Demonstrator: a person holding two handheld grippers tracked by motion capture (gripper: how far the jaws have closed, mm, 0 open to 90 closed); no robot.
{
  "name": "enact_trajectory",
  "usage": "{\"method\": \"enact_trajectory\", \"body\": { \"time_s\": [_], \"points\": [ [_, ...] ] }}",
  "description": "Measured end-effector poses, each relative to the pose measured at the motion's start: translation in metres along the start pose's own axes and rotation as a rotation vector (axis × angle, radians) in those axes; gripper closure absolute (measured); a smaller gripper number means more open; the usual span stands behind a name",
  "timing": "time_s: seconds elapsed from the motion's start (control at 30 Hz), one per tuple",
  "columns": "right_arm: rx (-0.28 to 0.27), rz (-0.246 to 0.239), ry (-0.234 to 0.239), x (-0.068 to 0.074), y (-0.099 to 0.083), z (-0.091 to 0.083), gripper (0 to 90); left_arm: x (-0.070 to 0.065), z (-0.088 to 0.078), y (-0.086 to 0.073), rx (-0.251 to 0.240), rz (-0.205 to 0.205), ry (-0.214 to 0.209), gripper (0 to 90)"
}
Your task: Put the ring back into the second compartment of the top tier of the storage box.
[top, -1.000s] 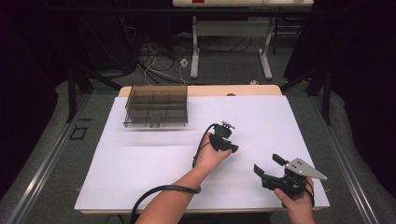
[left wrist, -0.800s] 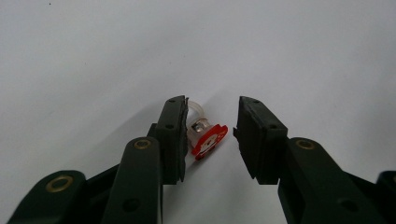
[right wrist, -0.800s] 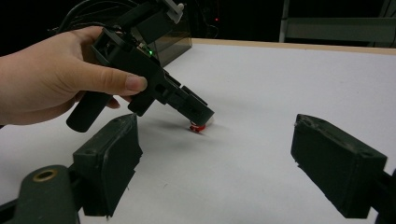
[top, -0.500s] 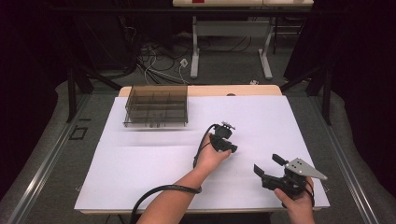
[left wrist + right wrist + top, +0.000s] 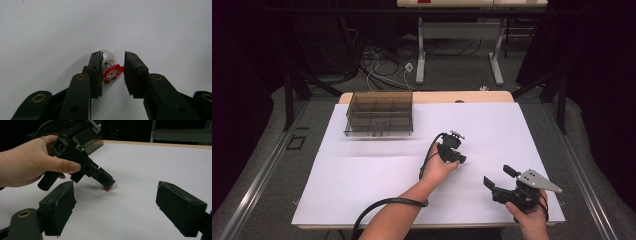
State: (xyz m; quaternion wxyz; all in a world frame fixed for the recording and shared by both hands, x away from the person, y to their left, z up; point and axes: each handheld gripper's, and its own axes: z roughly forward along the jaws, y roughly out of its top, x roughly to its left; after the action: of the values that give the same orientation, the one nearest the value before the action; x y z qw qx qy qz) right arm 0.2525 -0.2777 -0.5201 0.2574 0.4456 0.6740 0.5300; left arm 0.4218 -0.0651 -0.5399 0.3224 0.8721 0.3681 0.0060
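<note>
A small red Santa charm (image 5: 112, 72) with a clear loop lies on the white table (image 5: 362, 180). My left gripper (image 5: 113, 72) points down at it, one jaw on each side. Its jaws have just been closing with the charm between them. The left pad is against the charm and a sliver of gap remains at the right pad. In the high view this left gripper (image 5: 460, 159) is at mid-table. From the right gripper view, the left gripper (image 5: 110, 183) tips stand over the charm (image 5: 107, 188). My right gripper (image 5: 496, 176) rests near the front right edge, jaws wide open and empty.
A smoky clear compartment box (image 5: 379, 112) stands at the back left of the white sheet. A black cable (image 5: 382, 205) trails along the left forearm. Beyond the table's far edge are desk legs and cables on the floor.
</note>
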Motion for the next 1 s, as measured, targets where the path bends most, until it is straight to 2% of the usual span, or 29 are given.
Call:
{"method": "enact_trajectory", "body": {
  "time_s": [1.0],
  "points": [
    [0.003,0.008,0.005,-0.0005,-0.0001,0.0001,15.0,0.0004,-0.0021,0.0016,-0.002,0.005,0.001,70.0]
  ]
}}
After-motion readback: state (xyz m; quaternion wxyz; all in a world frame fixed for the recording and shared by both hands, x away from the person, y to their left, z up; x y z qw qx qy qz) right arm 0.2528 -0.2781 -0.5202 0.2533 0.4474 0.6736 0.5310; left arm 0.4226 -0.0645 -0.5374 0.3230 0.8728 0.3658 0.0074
